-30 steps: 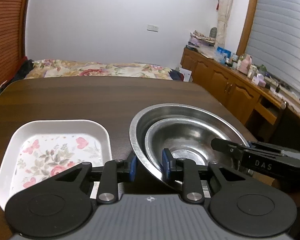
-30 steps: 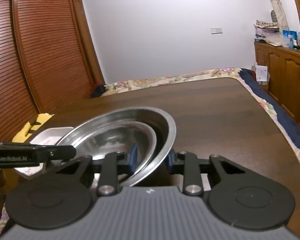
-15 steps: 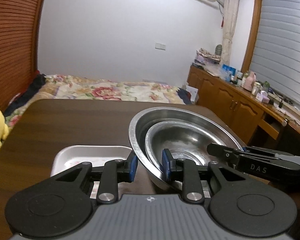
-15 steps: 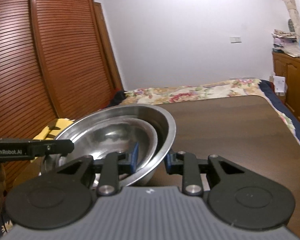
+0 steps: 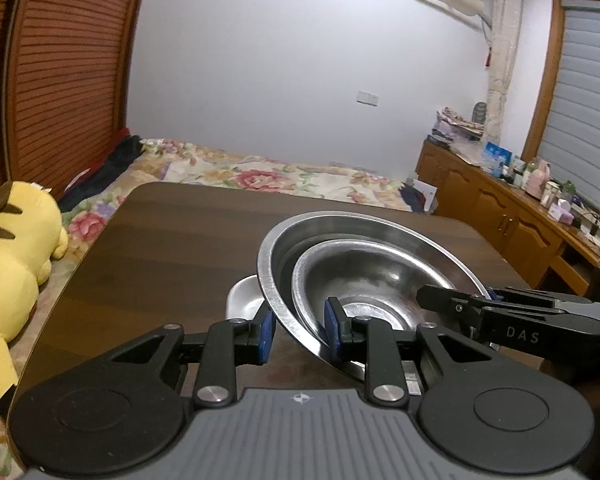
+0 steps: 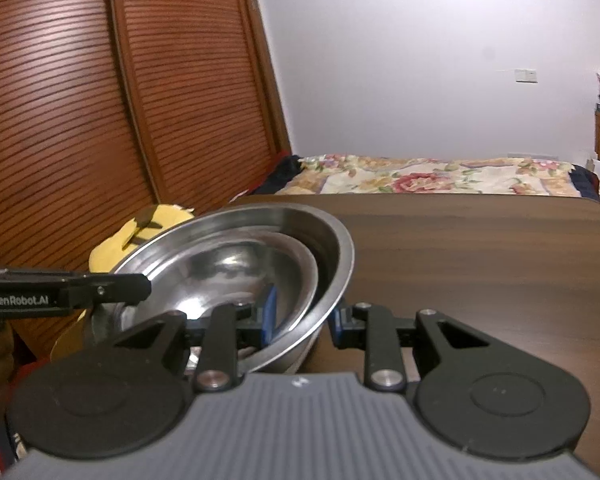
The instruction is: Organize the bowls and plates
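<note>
We hold the nested steel bowls (image 5: 364, 272) above the bench (image 5: 172, 248). Left tongs (image 5: 298, 330) clamp one rim. Right tongs (image 6: 302, 314) clamp the opposite rim.

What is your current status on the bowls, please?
Left tool and right tool both shut on the big steel bowl, one on each side. Small steel bowl nested inside. White tray sits below; table ahead is bare.

Silver bowls (image 5: 364, 264), dk brown table (image 5: 172, 248), yellow plush (image 5: 12, 248), floral bedspread (image 5: 260, 172).
</note>
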`<state>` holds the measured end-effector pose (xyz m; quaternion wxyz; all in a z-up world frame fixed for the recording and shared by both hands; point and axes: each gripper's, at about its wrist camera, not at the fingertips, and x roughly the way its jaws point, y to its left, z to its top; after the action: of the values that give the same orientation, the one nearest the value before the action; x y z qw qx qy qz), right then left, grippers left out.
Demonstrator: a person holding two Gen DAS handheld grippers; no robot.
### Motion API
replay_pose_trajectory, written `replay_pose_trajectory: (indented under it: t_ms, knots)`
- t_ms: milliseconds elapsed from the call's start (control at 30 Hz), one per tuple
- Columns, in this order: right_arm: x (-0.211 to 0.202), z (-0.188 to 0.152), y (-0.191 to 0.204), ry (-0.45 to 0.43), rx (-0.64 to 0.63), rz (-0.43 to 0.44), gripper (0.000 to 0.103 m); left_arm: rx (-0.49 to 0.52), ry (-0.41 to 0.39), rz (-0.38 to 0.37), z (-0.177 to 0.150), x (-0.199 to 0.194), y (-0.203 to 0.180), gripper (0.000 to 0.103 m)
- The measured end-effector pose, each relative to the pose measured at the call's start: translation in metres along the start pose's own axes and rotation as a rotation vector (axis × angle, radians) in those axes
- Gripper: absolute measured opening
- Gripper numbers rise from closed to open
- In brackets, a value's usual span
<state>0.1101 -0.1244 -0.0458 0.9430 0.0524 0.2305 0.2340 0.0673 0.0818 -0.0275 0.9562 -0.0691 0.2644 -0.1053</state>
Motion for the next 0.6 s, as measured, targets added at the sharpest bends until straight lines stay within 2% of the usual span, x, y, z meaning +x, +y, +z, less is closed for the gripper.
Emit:
replay_pose_trajectory:
  t_ms: [367, 600]
  knots:
    - [0.014, -0.006, 0.012, 0.055, -0.021, 0.012, 0.029, -0.033, 0.033, 0.028, -0.01, 0.006, 0.015, 0.029]
    - [0.016, -0.007, 0.017, 0.061, -0.041, 0.018, 0.032, -0.03, 0.025, 0.033, -0.011, 0.006, 0.017, 0.029]
